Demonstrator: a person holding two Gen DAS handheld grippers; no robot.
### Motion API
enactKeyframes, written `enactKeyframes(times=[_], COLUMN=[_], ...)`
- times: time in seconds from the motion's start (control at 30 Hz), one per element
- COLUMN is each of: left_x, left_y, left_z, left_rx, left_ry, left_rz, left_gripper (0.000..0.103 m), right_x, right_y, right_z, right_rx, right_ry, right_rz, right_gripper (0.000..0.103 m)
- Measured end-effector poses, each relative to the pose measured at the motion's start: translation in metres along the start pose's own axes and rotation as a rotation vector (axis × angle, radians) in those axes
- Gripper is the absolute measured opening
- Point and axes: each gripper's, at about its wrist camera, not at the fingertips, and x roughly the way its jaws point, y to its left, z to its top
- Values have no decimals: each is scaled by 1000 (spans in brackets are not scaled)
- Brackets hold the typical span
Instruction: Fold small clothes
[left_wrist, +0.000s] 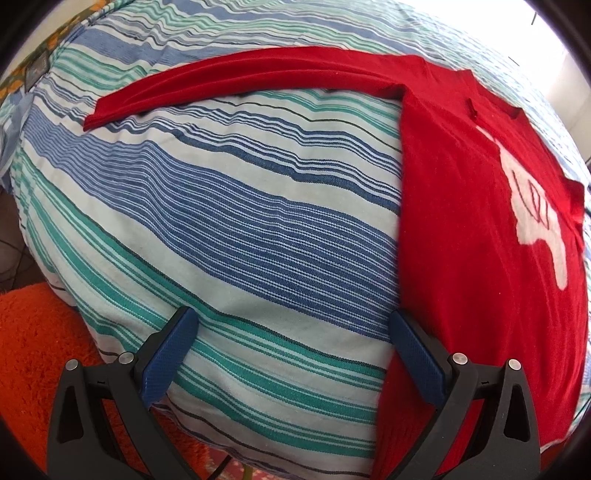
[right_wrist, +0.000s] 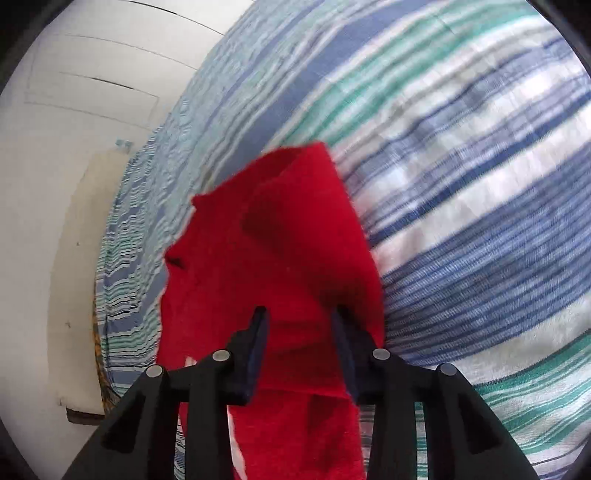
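A red long-sleeved shirt (left_wrist: 480, 229) with a white print lies on a striped bed cover (left_wrist: 236, 229). One sleeve (left_wrist: 236, 81) stretches out to the left across the cover. My left gripper (left_wrist: 291, 325) is open and empty, low over the cover, its right finger at the shirt's left edge. In the right wrist view, my right gripper (right_wrist: 299, 317) has its jaws partly closed around a raised fold of the red shirt (right_wrist: 273, 236), which hangs over the cover; the view is blurred.
The bed cover (right_wrist: 461, 184) has blue, green and white stripes and fills both views. An orange rug (left_wrist: 33, 354) lies on the floor at lower left. A white wall (right_wrist: 74, 147) runs along the bed's far side.
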Motion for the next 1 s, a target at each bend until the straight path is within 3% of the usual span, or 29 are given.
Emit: enactKeyframes(times=[0.07, 0.13, 0.2, 0.27, 0.3, 0.37, 0.43, 0.5, 0.6, 0.67, 0.73, 0.83, 1.0], left_x=[1, 2, 2, 2, 2, 3, 4, 5, 4, 4, 3, 2, 0], left_y=[-2, -4, -5, -6, -6, -8, -12, -12, -11, -9, -8, -7, -8], left_z=[0, 0, 0, 0, -1, -1, 0, 1, 2, 3, 3, 0, -4], left_rx=[4, 7, 7, 8, 9, 12, 14, 13, 11, 10, 12, 23, 35], left_ry=[0, -2, -3, -3, -3, -3, -1, 0, 2, 2, 1, -7, -16], left_rz=[8, 13, 16, 18, 19, 24, 25, 20, 12, 6, 6, 10, 14], left_gripper=[102, 102, 103, 103, 103, 103, 103, 103, 103, 103, 103, 103, 103], right_x=[-9, -9, 7, 35, 43, 35, 22, 1, -28, -43, -48, -30, -71], right_y=[24, 37, 29, 6, -5, -3, 12, 32, 58, 61, 49, 13, 21], right_z=[13, 22, 27, 26, 23, 24, 23, 15, -20, -56, -94, -141, -164], right_rx=[-101, -151, -125, -54, -23, -26, -84, -176, -331, -413, -458, -471, -467], right_ry=[-22, -41, -29, 46, 64, 10, -13, -25, 42, 85, 141, 271, 133], right_rz=[19, -10, -88, -219, -225, -213, -206, -133, -20, -5, -27, -130, -86], right_gripper=[42, 53, 57, 57, 53, 51, 52, 52, 58, 62, 68, 67, 64])
